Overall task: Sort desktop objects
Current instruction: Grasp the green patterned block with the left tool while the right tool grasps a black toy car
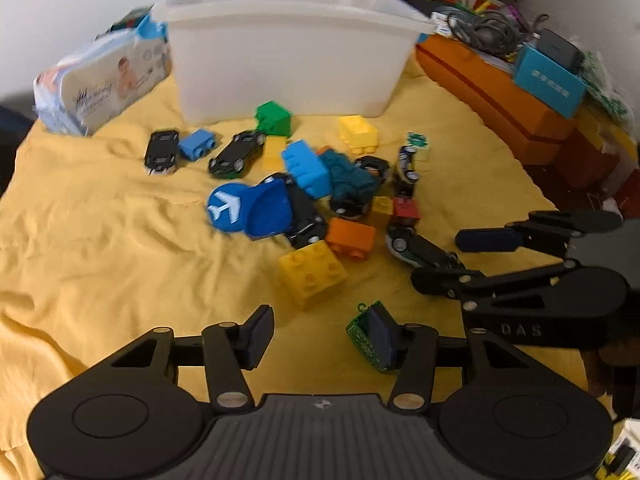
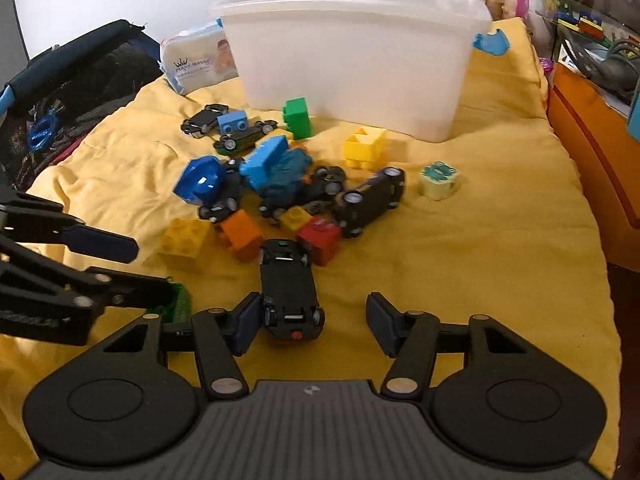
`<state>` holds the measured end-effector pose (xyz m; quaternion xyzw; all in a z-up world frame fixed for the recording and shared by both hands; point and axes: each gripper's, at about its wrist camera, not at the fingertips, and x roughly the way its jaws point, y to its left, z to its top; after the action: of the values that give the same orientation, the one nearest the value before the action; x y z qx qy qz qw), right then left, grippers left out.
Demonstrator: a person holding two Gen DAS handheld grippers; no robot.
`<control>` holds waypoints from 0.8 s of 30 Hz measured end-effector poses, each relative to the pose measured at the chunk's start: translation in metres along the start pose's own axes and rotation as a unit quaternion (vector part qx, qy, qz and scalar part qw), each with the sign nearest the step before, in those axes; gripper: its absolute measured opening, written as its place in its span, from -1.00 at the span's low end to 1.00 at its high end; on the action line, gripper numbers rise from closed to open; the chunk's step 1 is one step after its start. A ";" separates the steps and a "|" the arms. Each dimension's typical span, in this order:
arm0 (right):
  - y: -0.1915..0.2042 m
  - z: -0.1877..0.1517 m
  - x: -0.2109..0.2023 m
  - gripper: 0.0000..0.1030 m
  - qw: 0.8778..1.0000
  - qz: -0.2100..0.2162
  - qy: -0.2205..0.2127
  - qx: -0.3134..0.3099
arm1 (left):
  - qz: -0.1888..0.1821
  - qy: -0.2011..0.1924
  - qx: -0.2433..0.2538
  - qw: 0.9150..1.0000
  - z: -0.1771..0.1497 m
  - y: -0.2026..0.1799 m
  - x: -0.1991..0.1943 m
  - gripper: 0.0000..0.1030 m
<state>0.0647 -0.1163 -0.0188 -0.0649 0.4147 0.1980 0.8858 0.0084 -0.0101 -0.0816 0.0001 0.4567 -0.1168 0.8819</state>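
A pile of toy bricks and dark toy cars lies on a yellow cloth [image 1: 100, 240] in front of a white plastic bin [image 1: 288, 48], also in the right wrist view [image 2: 352, 60]. My left gripper [image 1: 320, 338] is open; a small green piece [image 1: 366, 338] touches its right finger. My right gripper [image 2: 314, 320] is open around the rear of a black toy car [image 2: 288, 288], which rests against its left finger. The right gripper shows in the left wrist view [image 1: 460, 260], its jaws on either side of that car [image 1: 420, 250]. A large yellow brick [image 1: 312, 272] lies just ahead of the left gripper.
A wet-wipes pack [image 1: 96, 88] lies left of the bin. Orange boxes [image 1: 500, 92] with a blue box [image 1: 552, 80] and cables stand on the right. A dark mesh bag [image 2: 72, 92] lies at the cloth's left edge. A blue airplane disc [image 1: 226, 208] sits in the pile.
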 end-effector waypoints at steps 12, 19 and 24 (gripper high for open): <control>-0.022 -0.001 -0.012 0.17 1.000 0.011 -0.018 0.009 | 0.002 0.000 0.006 1.000 -0.005 -0.030 -0.001 0.08; -0.017 0.001 -0.009 0.20 0.999 0.037 -0.014 -0.019 | -0.001 0.008 0.017 1.000 -0.011 -0.045 0.011 0.12; -0.018 0.003 -0.009 0.22 0.998 0.044 -0.013 -0.033 | -0.001 0.016 0.031 0.999 -0.015 -0.054 0.014 0.19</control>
<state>0.0689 -0.1349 -0.0106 -0.0733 0.3987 0.2509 0.8791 -0.0072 -0.0644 -0.0956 0.0292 0.4668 -0.1320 0.8740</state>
